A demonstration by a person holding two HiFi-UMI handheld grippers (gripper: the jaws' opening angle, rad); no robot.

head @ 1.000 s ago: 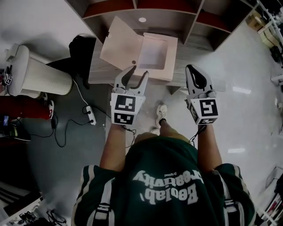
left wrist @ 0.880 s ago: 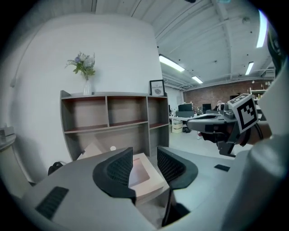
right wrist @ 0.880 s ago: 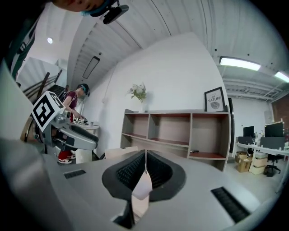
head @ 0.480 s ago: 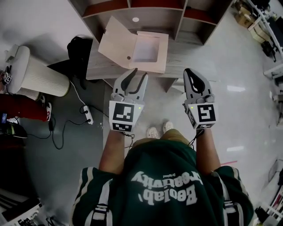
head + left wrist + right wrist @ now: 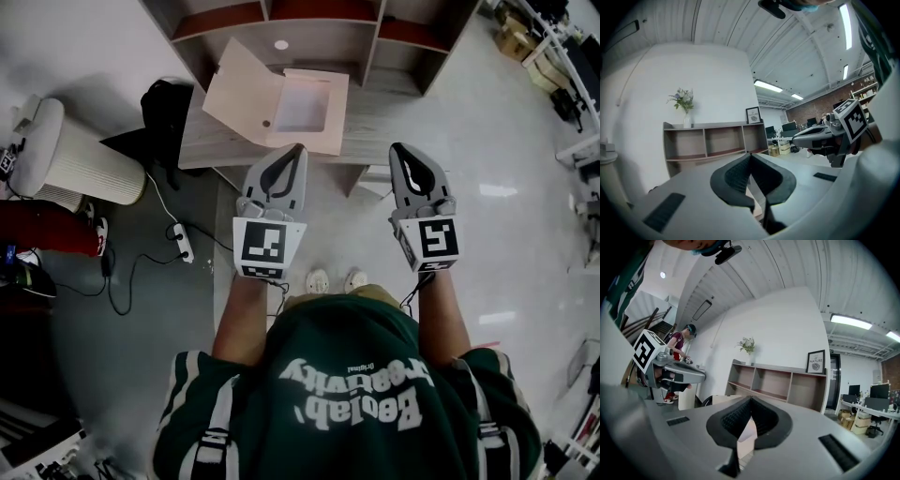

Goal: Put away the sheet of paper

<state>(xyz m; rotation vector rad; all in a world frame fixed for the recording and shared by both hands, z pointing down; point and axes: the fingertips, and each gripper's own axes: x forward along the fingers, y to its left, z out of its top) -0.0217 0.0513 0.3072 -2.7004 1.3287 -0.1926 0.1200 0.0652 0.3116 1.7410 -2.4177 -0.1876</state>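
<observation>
Beyond both hand-held grippers a shelf unit point(image 5: 319, 28) is seen. Nearer stands the counter point(image 5: 211, 145), carrying an open box point(image 5: 246, 94) with a whitish sheet point(image 5: 305, 108) apparently inside. The left hand-held gripper point(image 5: 296, 150) and right hand-held gripper point(image 5: 399, 148) are clenched, empty.

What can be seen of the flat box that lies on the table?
The box is flat and pale pink-beige, and looks like cardboard. It lies open on the grey wooden table, in front of the shelf unit. Its lid is folded out to the left and stands tilted, with a small dark round spot near its lower edge. The shallow tray part shows a white inside. Only the table is seen touching it.
</observation>
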